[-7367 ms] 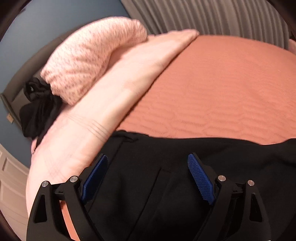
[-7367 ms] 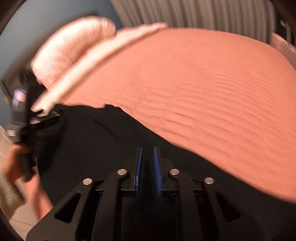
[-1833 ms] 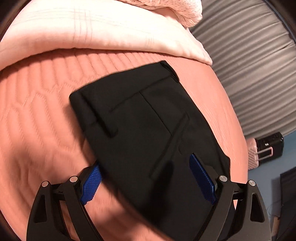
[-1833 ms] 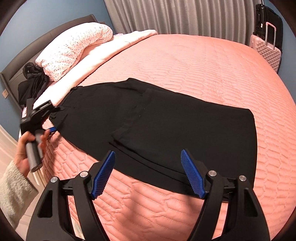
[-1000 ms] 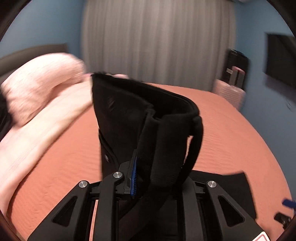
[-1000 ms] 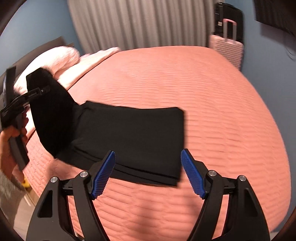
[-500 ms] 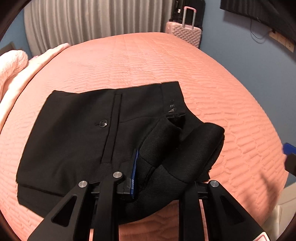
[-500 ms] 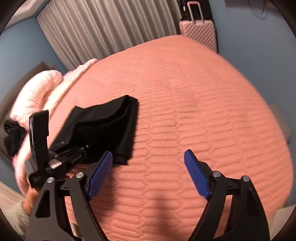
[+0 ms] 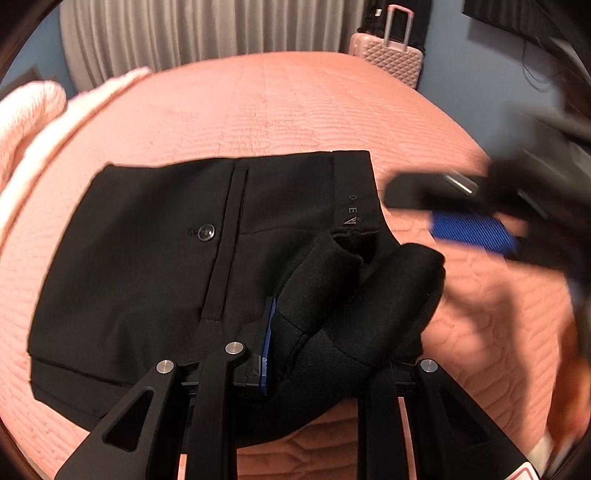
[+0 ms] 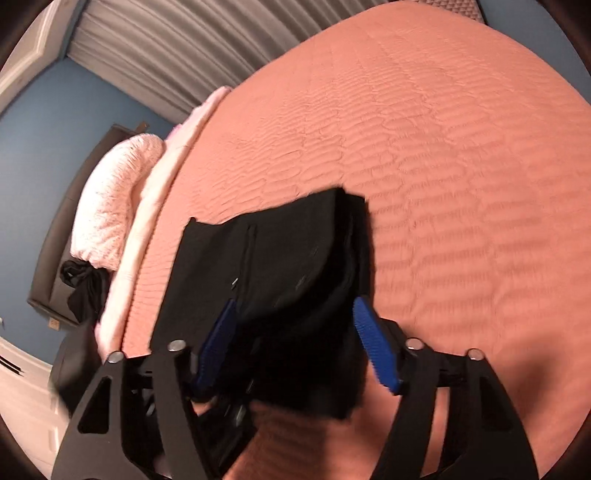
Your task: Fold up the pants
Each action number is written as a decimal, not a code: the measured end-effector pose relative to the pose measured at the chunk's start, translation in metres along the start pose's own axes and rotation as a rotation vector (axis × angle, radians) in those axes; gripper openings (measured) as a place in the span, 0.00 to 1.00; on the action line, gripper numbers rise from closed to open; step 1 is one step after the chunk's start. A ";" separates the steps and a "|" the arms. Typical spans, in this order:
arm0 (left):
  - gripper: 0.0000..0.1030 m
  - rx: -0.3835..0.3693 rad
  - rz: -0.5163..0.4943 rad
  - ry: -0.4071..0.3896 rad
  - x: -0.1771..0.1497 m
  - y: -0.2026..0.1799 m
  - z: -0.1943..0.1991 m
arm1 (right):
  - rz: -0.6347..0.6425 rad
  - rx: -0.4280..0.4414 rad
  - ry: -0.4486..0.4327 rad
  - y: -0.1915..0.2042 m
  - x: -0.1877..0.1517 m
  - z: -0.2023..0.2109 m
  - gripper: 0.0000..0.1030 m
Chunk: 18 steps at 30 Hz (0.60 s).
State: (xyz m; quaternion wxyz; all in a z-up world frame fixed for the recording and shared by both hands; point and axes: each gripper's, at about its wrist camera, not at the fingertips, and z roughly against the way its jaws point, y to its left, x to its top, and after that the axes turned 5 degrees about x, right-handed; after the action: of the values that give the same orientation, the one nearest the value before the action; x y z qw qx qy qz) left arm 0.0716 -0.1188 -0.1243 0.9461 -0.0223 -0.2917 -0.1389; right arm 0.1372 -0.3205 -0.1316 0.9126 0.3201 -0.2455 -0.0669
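Observation:
The black pants (image 9: 147, 258) lie folded into a short stack on the salmon quilted bedspread (image 9: 277, 110), back pocket and button facing up. My left gripper (image 9: 317, 350) is shut on a bunched fold of the cloth at the stack's near right corner; only its left blue pad shows. In the right wrist view the pants (image 10: 280, 258) reach between the blue pads of my right gripper (image 10: 295, 347), whose jaws are closing around the bunched end. The picture is too blurred to show the pads pressing on it. The right gripper (image 9: 480, 218) also appears as a blur beside the waistband.
A speckled pink pillow (image 10: 107, 206) and a pale folded blanket (image 9: 33, 122) lie along the headboard side. A black garment (image 10: 83, 291) hangs by the headboard. A pink suitcase (image 9: 388, 59) stands past the bed's far corner, in front of grey curtains (image 9: 184, 33).
The left gripper carried the waistband end over and down onto the stack, then kept still. The right gripper swung from bare bedspread onto the pants' bunched end, its jaws narrower.

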 end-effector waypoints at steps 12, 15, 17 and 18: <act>0.20 0.068 -0.079 -0.034 -0.014 -0.009 0.014 | 0.262 -0.204 0.129 0.028 0.018 -0.051 0.09; 0.51 0.080 -0.101 -0.085 -0.020 -0.008 0.032 | 0.317 -0.225 0.085 0.044 0.028 -0.041 0.08; 0.66 0.082 -0.110 -0.148 -0.034 -0.002 0.052 | 0.346 -0.260 0.067 0.044 0.037 -0.043 0.07; 0.67 0.078 -0.122 -0.178 -0.041 0.002 0.061 | 0.352 -0.279 0.095 0.037 0.037 -0.051 0.08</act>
State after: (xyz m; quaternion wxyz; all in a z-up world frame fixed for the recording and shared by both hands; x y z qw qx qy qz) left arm 0.0063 -0.0994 -0.0972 0.9064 0.0203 -0.3805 -0.1823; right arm 0.1927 -0.2737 -0.1283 0.9561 0.1457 -0.2429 0.0754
